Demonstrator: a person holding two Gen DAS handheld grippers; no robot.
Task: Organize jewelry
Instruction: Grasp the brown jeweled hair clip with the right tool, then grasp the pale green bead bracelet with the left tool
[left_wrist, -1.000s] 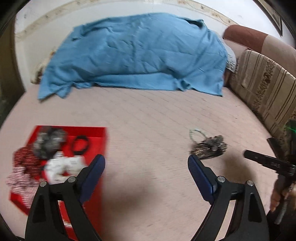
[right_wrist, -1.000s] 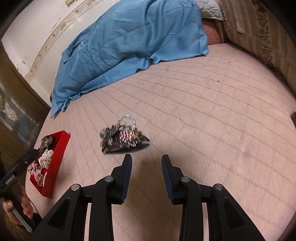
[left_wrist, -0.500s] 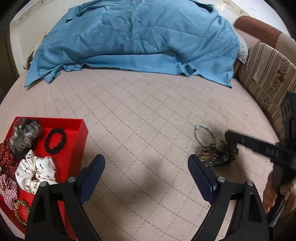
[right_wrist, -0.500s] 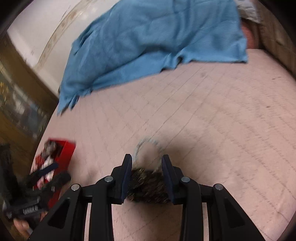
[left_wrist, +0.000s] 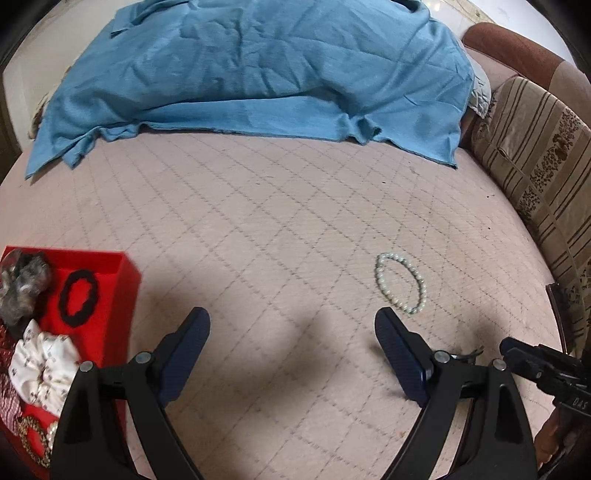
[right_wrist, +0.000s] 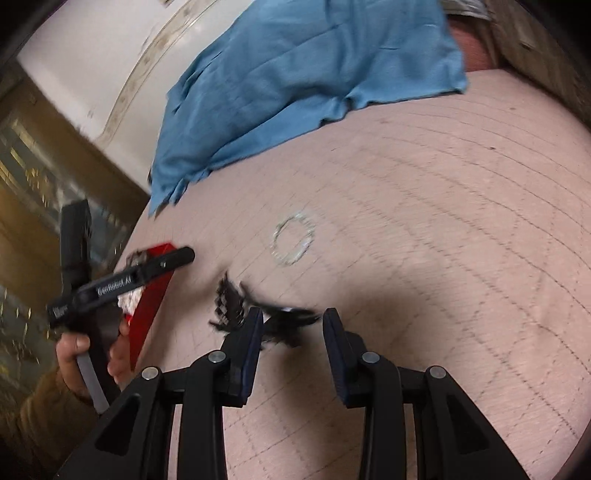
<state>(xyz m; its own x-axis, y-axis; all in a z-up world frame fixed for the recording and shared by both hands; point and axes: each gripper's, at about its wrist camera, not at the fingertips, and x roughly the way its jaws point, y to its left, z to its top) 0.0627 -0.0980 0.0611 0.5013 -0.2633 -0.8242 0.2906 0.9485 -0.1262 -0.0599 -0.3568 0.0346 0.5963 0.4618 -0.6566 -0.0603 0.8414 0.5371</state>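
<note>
A pale bead bracelet (left_wrist: 400, 282) lies alone on the pink quilted bed; it also shows blurred in the right wrist view (right_wrist: 293, 238). A red box (left_wrist: 110, 295) at the left holds scrunchies, a black hair tie and a gold chain; its corner also shows in the right wrist view (right_wrist: 153, 291). My left gripper (left_wrist: 291, 354) is open and empty over the bed, between box and bracelet. My right gripper (right_wrist: 293, 328) holds a dark sparkly hair piece (right_wrist: 255, 310) that hangs blurred between and left of its fingertips, lifted off the bed.
A blue blanket (left_wrist: 258, 70) covers the back of the bed. A striped cushion (left_wrist: 535, 166) runs along the right edge. A wooden glass-fronted cabinet (right_wrist: 33, 177) stands left of the bed. The left hand and its gripper (right_wrist: 110, 284) cross in front of the box.
My right gripper came down onto the dark hair piece and lifted it off the bed toward the box, leaving the bead bracelet alone. My left gripper stayed open.
</note>
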